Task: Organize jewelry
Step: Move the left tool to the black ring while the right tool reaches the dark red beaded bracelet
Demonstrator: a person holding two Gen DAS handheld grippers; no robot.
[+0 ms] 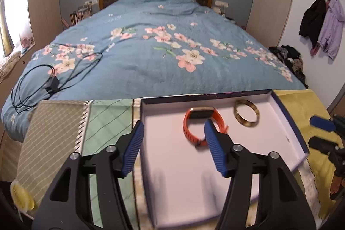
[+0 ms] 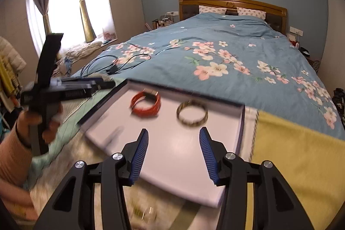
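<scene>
A shallow white box with a dark blue rim lies on the cloth-covered surface at the foot of the bed. In it lie an orange wristband with a dark face and a gold-brown bangle, side by side. My left gripper is open and empty over the box's near left part, its right finger just in front of the wristband. My right gripper is open and empty above the box, short of the bangle. It also shows at the right edge of the left wrist view.
Patchwork cloths cover the surface: striped olive, green check, yellow. The bed with a blue floral quilt lies beyond, with a black cable and charger on it. The person's left hand and gripper handle are at left.
</scene>
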